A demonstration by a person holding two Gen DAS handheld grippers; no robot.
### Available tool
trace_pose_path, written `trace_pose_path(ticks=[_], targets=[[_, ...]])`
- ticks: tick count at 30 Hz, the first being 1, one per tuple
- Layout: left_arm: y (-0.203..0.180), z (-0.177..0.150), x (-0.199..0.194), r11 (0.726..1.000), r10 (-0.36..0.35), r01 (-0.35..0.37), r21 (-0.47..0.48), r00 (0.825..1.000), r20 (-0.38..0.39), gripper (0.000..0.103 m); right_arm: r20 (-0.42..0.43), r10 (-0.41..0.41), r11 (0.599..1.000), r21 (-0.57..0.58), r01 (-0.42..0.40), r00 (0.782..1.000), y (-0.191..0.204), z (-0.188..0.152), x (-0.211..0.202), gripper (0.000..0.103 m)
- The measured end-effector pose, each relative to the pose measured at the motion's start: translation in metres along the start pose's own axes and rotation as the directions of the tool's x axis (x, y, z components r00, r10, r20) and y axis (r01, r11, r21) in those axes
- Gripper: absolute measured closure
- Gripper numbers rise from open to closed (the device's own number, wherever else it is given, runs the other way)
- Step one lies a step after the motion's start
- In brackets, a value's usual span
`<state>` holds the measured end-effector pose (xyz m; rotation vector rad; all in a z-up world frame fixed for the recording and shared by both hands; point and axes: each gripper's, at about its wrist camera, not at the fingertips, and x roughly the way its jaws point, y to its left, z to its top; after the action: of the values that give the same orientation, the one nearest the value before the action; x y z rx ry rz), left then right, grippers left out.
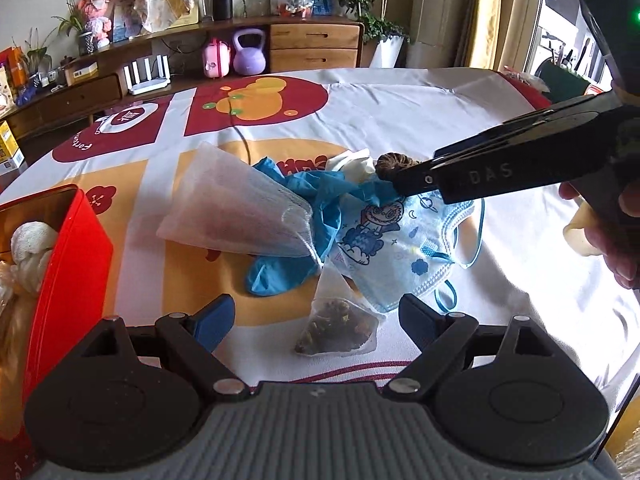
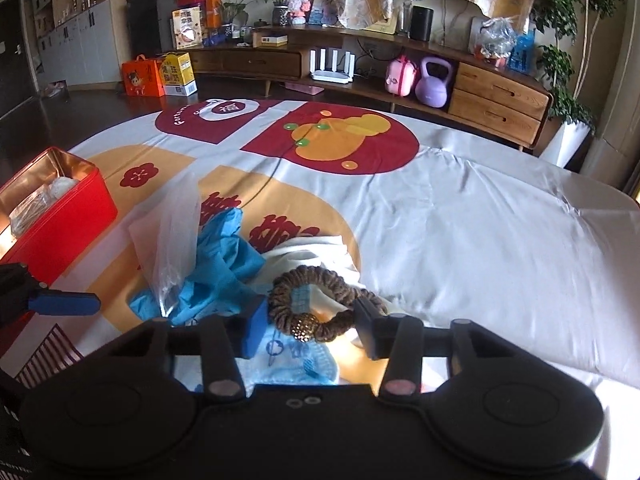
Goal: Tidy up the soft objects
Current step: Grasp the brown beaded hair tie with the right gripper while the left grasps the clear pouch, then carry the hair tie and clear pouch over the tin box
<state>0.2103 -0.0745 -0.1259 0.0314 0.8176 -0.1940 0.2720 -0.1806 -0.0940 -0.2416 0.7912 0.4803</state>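
Observation:
A pile of soft things lies on the patterned tablecloth [image 1: 420, 104]: a translucent mesh pouch [image 1: 236, 212], a blue glove [image 1: 316, 196], a printed child's face mask [image 1: 400, 248], a white cloth [image 1: 352, 164] and a pyramid tea bag [image 1: 336, 332]. My left gripper [image 1: 316, 316] hangs open just over the tea bag, touching nothing. A brown hair scrunchie [image 2: 316, 300] with a gold bead rests on the white cloth [image 2: 312, 252]. My right gripper [image 2: 312, 326] has a pad against each side of the scrunchie. In the left wrist view its tips [image 1: 400, 184] reach the scrunchie [image 1: 394, 162] from the right.
A red tin box [image 1: 68, 264] with its lid off stands at the table's left, holding white fabric and a plastic bag; it also shows in the right wrist view [image 2: 72, 216]. A hand [image 1: 624, 232] grips the right tool. A wooden sideboard [image 2: 496, 96] runs behind the table.

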Motion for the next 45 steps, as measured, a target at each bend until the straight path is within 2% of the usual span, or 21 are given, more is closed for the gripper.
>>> trace_pose_path(ticks=[3,5,9,14,16,18,19,26,30,32,38,45], targets=[[0.000,-0.001,0.001,1.000,-0.002,0.002,0.004,1.000,0.003,0.014,0.001,-0.007,1.000,-0.023,0.007,1.000,0.004,0.000,0.000,0.065],[0.000,-0.002,0.003,1.000,-0.012,0.012,0.006,1.000,0.001,0.025,0.008,-0.013,0.999,-0.030,0.014,1.000,0.005,-0.001,0.000,0.067],[0.000,-0.003,0.005,1.000,-0.029,0.029,0.003,1.000,-0.007,0.038,0.015,-0.011,1.000,-0.006,0.011,1.000,0.002,-0.001,-0.002,0.070],[0.000,-0.005,0.007,0.999,-0.052,0.052,0.006,0.998,-0.023,0.067,0.024,-0.012,1.000,0.013,0.011,1.000,-0.002,-0.002,-0.005,0.079],[-0.002,-0.006,0.007,0.998,-0.062,0.063,0.022,0.998,-0.029,0.071,0.025,-0.011,1.000,0.017,0.011,1.000,-0.003,-0.003,-0.006,0.084],[-0.004,-0.006,0.007,0.998,-0.056,0.057,0.033,0.998,-0.031,0.073,0.026,-0.013,1.000,0.026,0.012,1.000,-0.005,-0.003,-0.007,0.093],[-0.004,-0.006,0.007,0.998,-0.052,0.053,0.036,0.998,-0.033,0.077,0.026,-0.015,0.999,0.033,0.014,1.000,-0.006,-0.003,-0.008,0.094],[-0.001,-0.003,0.004,0.999,-0.038,0.039,0.028,0.999,-0.036,0.084,0.042,-0.020,0.997,0.076,0.016,0.999,-0.013,-0.005,-0.017,0.095],[0.002,-0.002,0.000,0.999,-0.031,0.032,0.017,0.999,-0.035,0.085,0.050,-0.013,0.994,0.110,0.008,0.999,-0.018,-0.006,-0.028,0.095],[0.004,-0.003,-0.002,0.999,-0.034,0.034,0.010,0.999,-0.036,0.089,0.059,-0.009,0.992,0.127,0.002,0.998,-0.020,-0.007,-0.035,0.095],[0.007,-0.003,-0.012,1.000,-0.027,0.027,0.003,0.999,-0.028,0.089,0.092,-0.004,0.986,0.165,-0.012,0.996,-0.022,-0.010,-0.061,0.095],[0.013,-0.001,-0.033,0.999,-0.027,0.026,-0.029,0.999,-0.019,0.089,0.111,0.038,0.979,0.193,-0.059,0.993,-0.015,-0.012,-0.089,0.095]])
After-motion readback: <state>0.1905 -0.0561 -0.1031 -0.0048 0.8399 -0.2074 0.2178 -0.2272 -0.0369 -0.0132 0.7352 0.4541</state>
